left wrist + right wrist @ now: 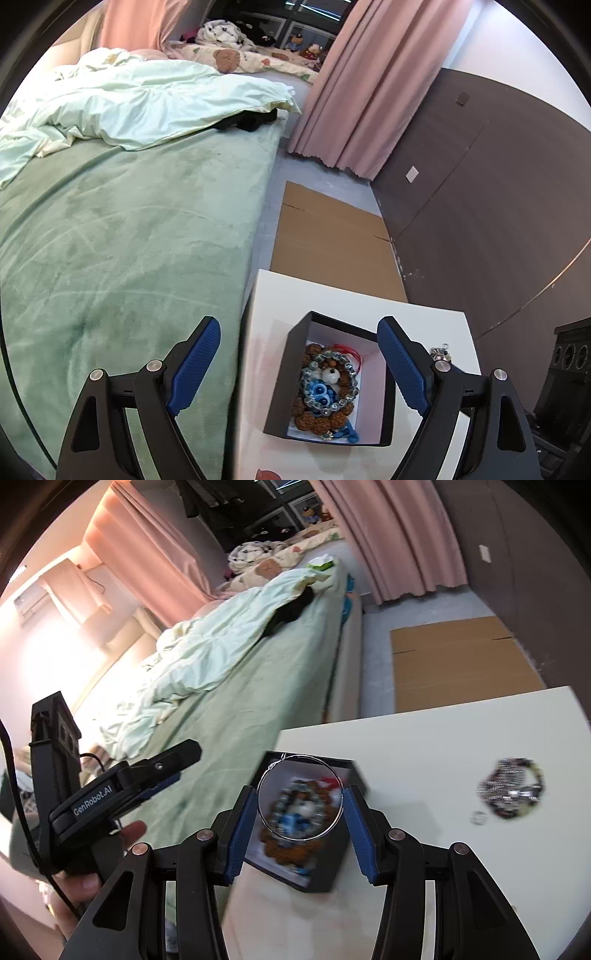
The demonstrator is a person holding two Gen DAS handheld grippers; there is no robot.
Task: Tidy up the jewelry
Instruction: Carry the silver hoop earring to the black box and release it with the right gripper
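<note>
A black box with a white inside (282, 384) stands on the white table (266, 325). It holds several bead bracelets (327, 387). My left gripper (299, 360) is open and empty, hovering above the box. In the right wrist view my right gripper (300, 805) is shut on a large thin silver hoop (271, 771), held between its pads above the same box (354, 771). A pile of dark beaded jewelry (513, 788) and a small silver ring (479, 817) lie on the table (443, 731) to the right. The left gripper's body (110, 794) shows at the left.
A bed with a green sheet (129, 240) and a pale quilt (147, 99) lies left of the table. Flat cardboard (328, 236) lies on the floor beyond the table. Pink curtains (369, 81) and a dark wall panel (480, 184) stand to the right.
</note>
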